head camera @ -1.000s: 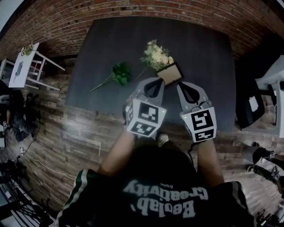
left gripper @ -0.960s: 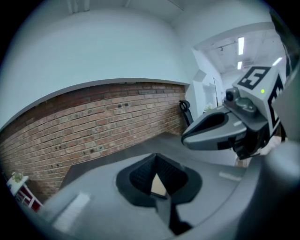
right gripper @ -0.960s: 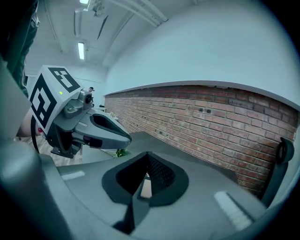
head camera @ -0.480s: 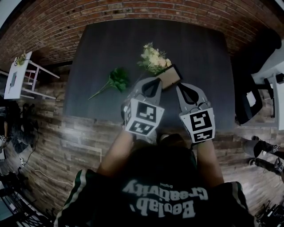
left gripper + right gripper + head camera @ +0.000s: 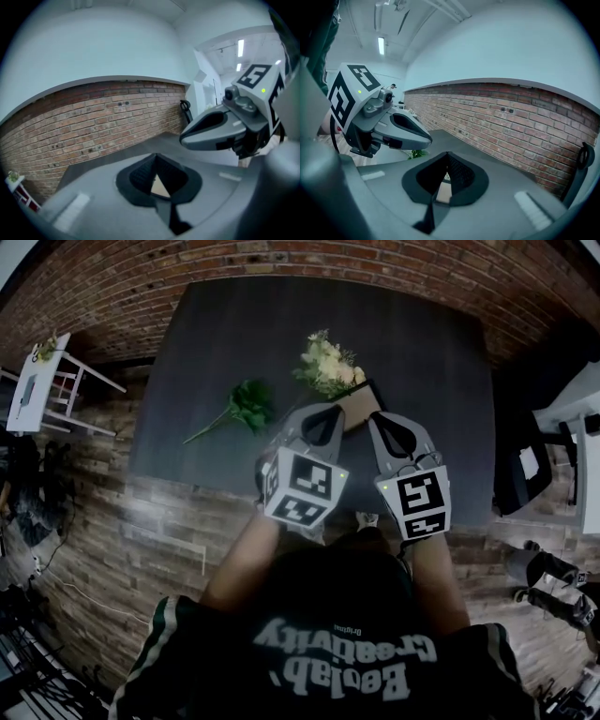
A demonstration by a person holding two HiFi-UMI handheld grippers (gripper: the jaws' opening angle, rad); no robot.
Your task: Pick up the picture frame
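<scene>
I hold my left gripper (image 5: 322,414) and right gripper (image 5: 390,424) with jaws together, empty. The picture frame (image 5: 359,408) sits just ahead, between their tips.

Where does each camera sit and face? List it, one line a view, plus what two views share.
Head view: on the person's head, steeply down at the table, picture frame and flowers; shows both forearms, left gripper, right gripper.
Left gripper view: on the left gripper, along its shut jaws toward the brick wall; right gripper at right.
Right gripper view: on the right gripper, along its shut jaws toward that wall; left gripper at left.
Shared: both gripper views show a tan patch past the jaws, likely the frame.
</scene>
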